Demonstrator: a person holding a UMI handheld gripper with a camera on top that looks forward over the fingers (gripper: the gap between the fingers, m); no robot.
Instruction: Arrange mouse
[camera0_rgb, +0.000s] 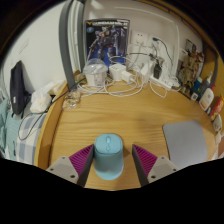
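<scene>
Gripper view, pale blue rounded mouse (107, 160) on wooden surface (90, 125), between open jaws, gap either side, grey mousepad (187, 142) nearby.

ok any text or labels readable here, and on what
None can be read.
Poster on the wall: has print, too small to read.
Boxes beyond the grey mat: markings blurred.
Light blue mouse, standing between the gripper fingers with gaps at both sides: no label shows.
</scene>
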